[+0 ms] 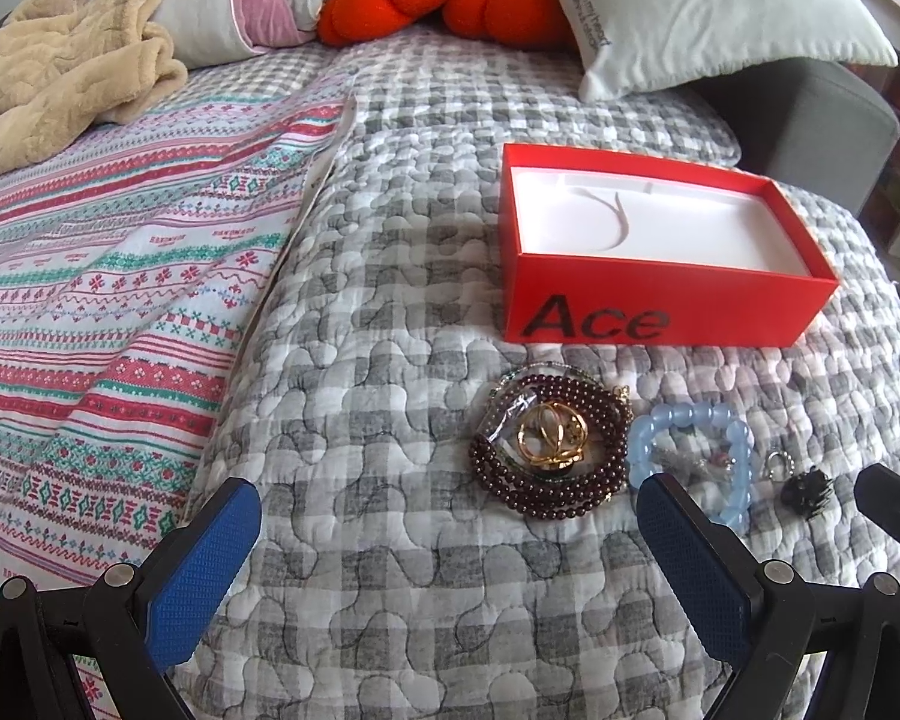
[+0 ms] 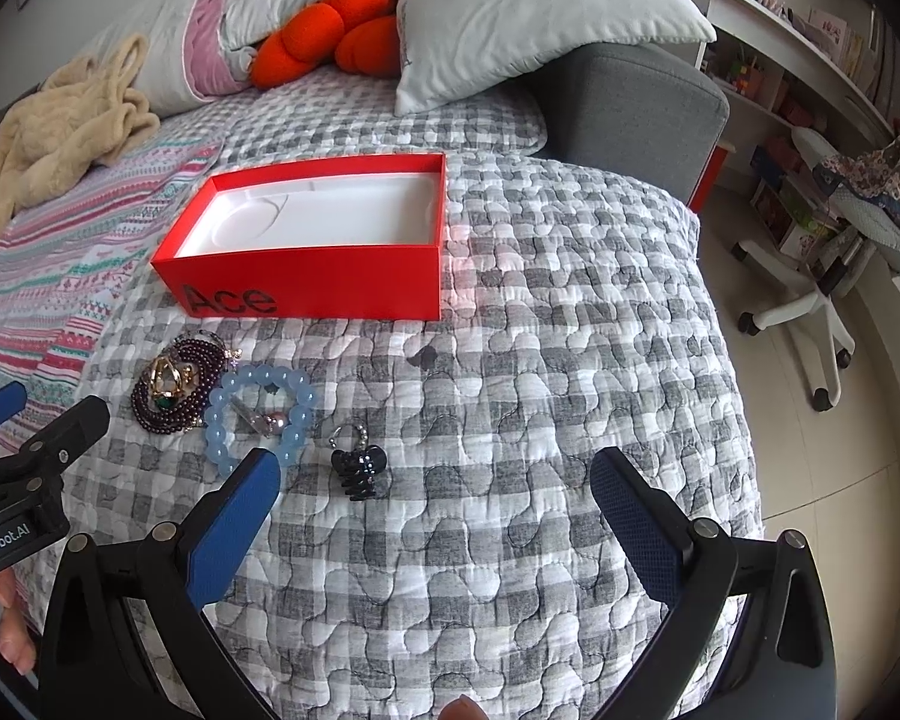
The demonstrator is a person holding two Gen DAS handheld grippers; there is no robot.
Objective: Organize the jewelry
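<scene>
The left finger pad hides part of the blue bead bracelet.

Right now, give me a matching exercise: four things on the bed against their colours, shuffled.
Things:
1. box
2. clip
3. chunky bracelet
4. small-bead strand

Colours:
A. pale blue
B. dark maroon
C. red
D. black

Pairs: 1-C, 2-D, 3-A, 4-B.

The red box carries "Ace" in black letters on its near side wall. Left of the box, the left gripper's black body bears a white label ending "genRobot.AI".
</scene>
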